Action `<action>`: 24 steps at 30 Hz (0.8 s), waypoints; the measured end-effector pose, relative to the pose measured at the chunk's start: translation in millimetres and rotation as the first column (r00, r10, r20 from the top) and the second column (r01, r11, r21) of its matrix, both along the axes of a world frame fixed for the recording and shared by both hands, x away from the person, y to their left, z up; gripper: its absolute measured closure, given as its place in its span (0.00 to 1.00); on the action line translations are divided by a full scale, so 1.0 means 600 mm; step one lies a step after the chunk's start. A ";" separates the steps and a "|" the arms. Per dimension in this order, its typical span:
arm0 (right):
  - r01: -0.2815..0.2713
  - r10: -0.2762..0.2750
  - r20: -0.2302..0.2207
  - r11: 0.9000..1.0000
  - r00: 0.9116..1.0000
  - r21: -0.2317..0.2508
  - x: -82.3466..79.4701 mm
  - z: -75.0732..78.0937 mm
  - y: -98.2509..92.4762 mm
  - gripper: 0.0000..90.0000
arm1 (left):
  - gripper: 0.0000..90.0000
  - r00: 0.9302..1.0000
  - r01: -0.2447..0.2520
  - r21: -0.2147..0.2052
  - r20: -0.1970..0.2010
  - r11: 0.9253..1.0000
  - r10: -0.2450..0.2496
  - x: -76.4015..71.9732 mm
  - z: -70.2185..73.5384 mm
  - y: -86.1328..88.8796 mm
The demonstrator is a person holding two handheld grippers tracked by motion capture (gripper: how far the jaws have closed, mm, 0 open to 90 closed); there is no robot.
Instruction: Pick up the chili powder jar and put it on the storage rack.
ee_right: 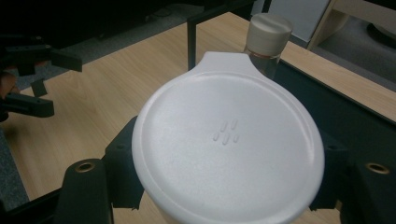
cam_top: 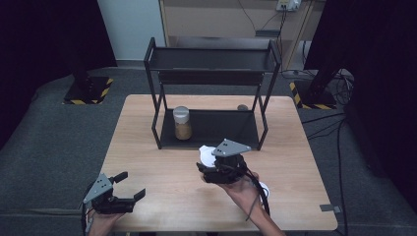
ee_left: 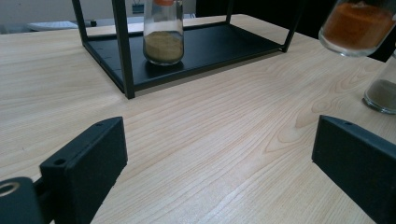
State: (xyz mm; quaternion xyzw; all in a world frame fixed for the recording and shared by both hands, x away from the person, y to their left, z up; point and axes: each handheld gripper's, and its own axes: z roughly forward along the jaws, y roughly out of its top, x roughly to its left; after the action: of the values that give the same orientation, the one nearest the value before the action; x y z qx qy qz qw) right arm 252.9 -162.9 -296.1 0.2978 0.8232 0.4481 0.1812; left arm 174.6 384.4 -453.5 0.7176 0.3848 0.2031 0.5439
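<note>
Worktop (cam_top: 147, 147) holds black rack (cam_top: 211, 73); one jar (cam_top: 182, 123) sits on bottom shelf.

Step, I think: carrying white-lid jar (ee_right: 229, 149) to rack. Next: move over shelf, set down beside first jar.

Right hand-held gripper (cam_top: 216, 169) squeezes white-lid jar, up off worktop.

Left hand-held gripper (cam_top: 129, 186) wide apart, holding nothing.

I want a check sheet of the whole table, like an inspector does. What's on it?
Surface: pale wooden table, bare at the front.
Job's things: white-lidded jar of orange powder, lifted off the table; black two-level rack.
Clutter: yellow powder jar on the rack's lower shelf; grey powder jar on the table.
Grippers: right tongs shut on the white-lidded jar; left tongs open, holding nothing.
Cables: black cable trailing from the right tongs.
Surroundings: grey carpet, dark curtains.
</note>
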 end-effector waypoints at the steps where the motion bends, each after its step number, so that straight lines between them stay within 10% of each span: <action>1: 0.002 -0.002 -0.002 1.000 1.000 0.001 0.003 0.003 0.000 0.35 | 0.03 1.000 0.000 0.001 0.000 1.000 0.000 0.000 0.000 0.000; 24: 0.092 -0.092 0.008 0.996 0.996 0.000 0.075 0.064 0.019 0.35 | 0.03 1.000 0.003 0.001 -0.002 1.000 -0.003 0.001 0.000 0.000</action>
State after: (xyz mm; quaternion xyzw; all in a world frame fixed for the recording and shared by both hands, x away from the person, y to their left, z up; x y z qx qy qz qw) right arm 297.9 -151.3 -257.5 0.3337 0.8079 0.4405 0.2048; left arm 175.0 384.6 -453.4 0.7186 0.3840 0.2016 0.5436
